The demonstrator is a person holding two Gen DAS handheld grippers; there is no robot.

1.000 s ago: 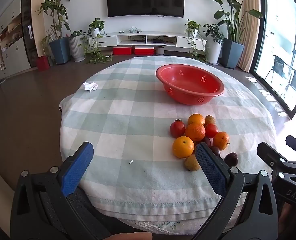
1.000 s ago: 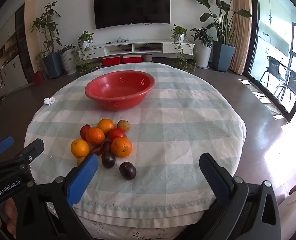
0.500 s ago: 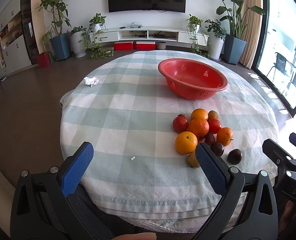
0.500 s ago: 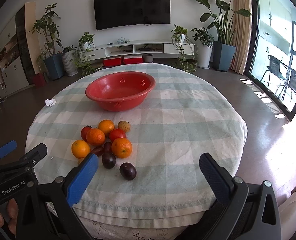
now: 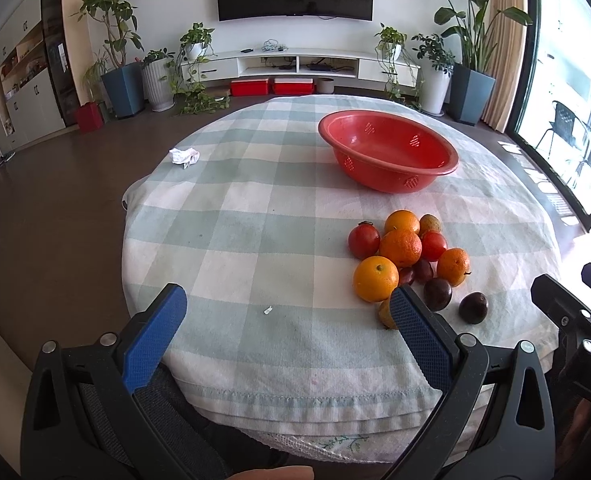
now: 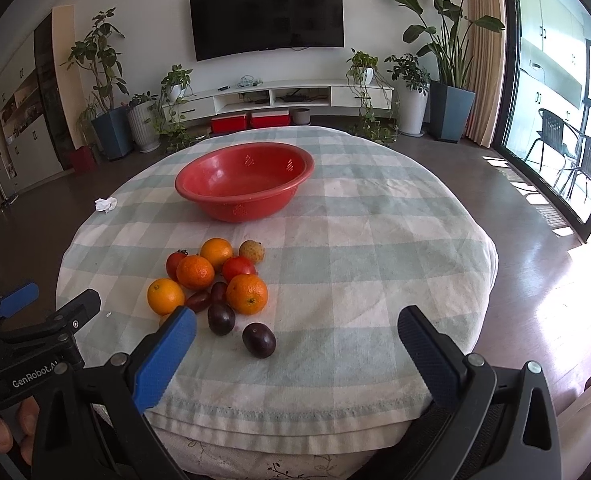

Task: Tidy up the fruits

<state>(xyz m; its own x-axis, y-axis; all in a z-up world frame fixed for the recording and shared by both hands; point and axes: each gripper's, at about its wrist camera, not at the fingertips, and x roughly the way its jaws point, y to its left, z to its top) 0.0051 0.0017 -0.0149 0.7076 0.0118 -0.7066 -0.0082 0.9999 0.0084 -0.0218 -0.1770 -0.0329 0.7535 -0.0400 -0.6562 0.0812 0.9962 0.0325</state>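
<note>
A cluster of fruit lies on the checked tablecloth: oranges, red tomatoes, dark plums and a small yellowish fruit. An empty red perforated bowl stands behind the cluster. My left gripper is open and empty over the near table edge, left of the fruit; its right finger hides part of a small yellow fruit. My right gripper is open and empty at the near edge, right of the fruit, with a dark plum between its fingers in the view.
A crumpled white tissue lies at the table's left edge. The round table is covered by a green and white cloth. Floor, potted plants and a TV cabinet lie beyond it.
Both grippers have risen slightly and tilted down, so the table and fruit sit lower in the views. Both stay open. Nothing on the table has moved.
</note>
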